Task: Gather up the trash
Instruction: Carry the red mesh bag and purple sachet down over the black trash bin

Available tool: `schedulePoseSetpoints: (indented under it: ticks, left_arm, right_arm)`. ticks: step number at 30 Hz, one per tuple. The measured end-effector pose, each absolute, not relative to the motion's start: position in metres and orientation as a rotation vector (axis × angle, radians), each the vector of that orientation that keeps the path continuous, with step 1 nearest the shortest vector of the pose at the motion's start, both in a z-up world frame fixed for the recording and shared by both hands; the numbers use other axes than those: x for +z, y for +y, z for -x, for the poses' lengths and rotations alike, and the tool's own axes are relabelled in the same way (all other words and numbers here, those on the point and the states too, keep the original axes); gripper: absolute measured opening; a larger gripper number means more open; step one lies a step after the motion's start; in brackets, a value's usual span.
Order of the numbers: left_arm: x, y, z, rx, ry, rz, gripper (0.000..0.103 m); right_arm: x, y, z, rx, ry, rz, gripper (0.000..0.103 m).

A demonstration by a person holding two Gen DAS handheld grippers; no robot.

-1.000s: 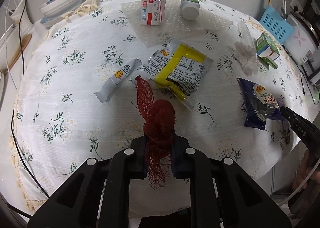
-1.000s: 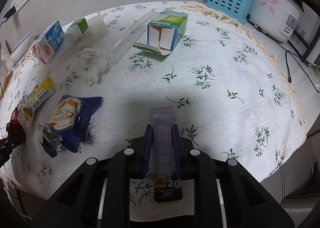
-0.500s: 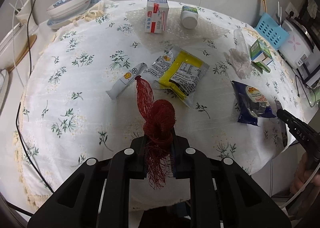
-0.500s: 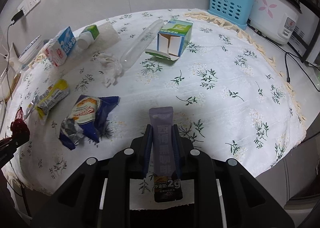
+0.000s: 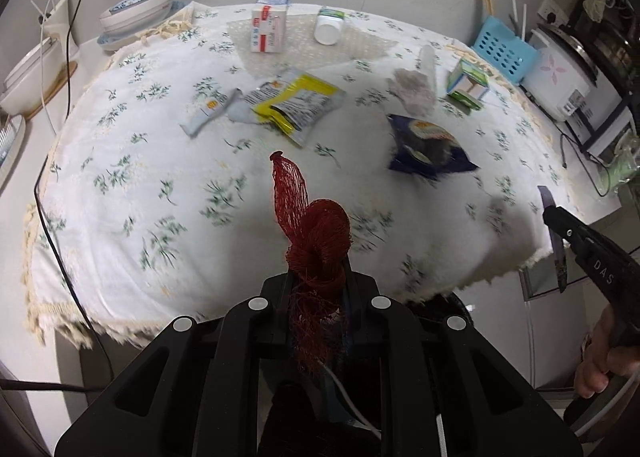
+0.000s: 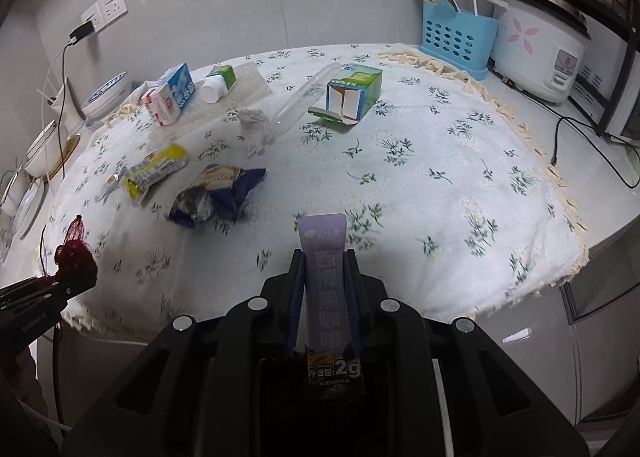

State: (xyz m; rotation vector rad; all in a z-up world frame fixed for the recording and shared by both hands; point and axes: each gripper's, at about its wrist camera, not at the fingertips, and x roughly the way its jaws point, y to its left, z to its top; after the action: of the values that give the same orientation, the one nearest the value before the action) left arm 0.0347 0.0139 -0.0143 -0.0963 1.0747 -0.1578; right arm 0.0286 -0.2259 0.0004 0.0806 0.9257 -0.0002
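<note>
- Left tongs (image 5: 318, 277): pressed together on a bunched red plastic mesh net bag (image 5: 316, 233); one tail of the net sticks up past the tips, frayed end hangs down behind the pads. Held above the near edge of the table, clear of the cloth.
- Right tongs (image 6: 325, 281): pinching a flat lilac-and-dark coffee stick sachet (image 6: 326, 297) lengthwise; lilac top end protrudes beyond the tips, dark printed end sits back toward the body. Also off the cloth, over the near edge.
- Right tongs also show at the right edge of the left wrist view, sachet seen edge-on, with a person's hand (image 5: 604, 353) on the grip below.
- Round table under a white floral cloth with fringe (image 6: 440, 185).
- Trash on the cloth: dark blue crumpled snack wrapper (image 6: 218, 193), near the middle; yellow-and-silver foil wrapper (image 6: 154, 173) to its left, with a small pale grey tube-like sachet (image 5: 208, 111) just beside it.
- Further back: crumpled white tissue (image 6: 254, 125) touching a clear plastic tube lying on its side (image 6: 304, 97); opened green-and-white carton (image 6: 352, 93) just right of the tube.
- Far left: red-and-blue milk carton (image 6: 170, 95) and a white pill bottle with green label (image 6: 218, 83), both on a sheet of bubble wrap (image 5: 352, 43).
- Off the cloth: blue perforated utensil basket (image 6: 458, 37), white rice cooker with pink flower print (image 6: 536, 41), stacked blue-patterned bowls (image 5: 136, 15).
</note>
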Motion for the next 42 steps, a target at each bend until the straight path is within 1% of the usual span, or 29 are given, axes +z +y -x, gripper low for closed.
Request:
schedulePoseSetpoints:
  ticks: [6, 18, 31, 42]
  left_arm:
    - [-0.021, -0.011, -0.002, -0.204, 1.068, 0.09, 0.015]
    - [-0.058, -0.049, 0.043, -0.259, 1.112, 0.045, 0.015]
    - [-0.112, -0.087, 0.06, -0.347, 1.166, -0.002, 0.015]
    - [-0.157, -0.116, 0.068, -0.417, 1.198, -0.023, 0.015]
  right_arm:
    - [-0.002, -0.232, 0.01, 0.006, 0.929, -0.071, 0.018]
    - [-0.038, -0.232, 0.067, 0.009, 1.01, -0.044, 0.018]
    - [-0.093, -0.247, 0.092, -0.023, 1.058, -0.066, 0.019]
    - [-0.125, -0.262, 0.112, -0.043, 1.084, -0.062, 0.018]
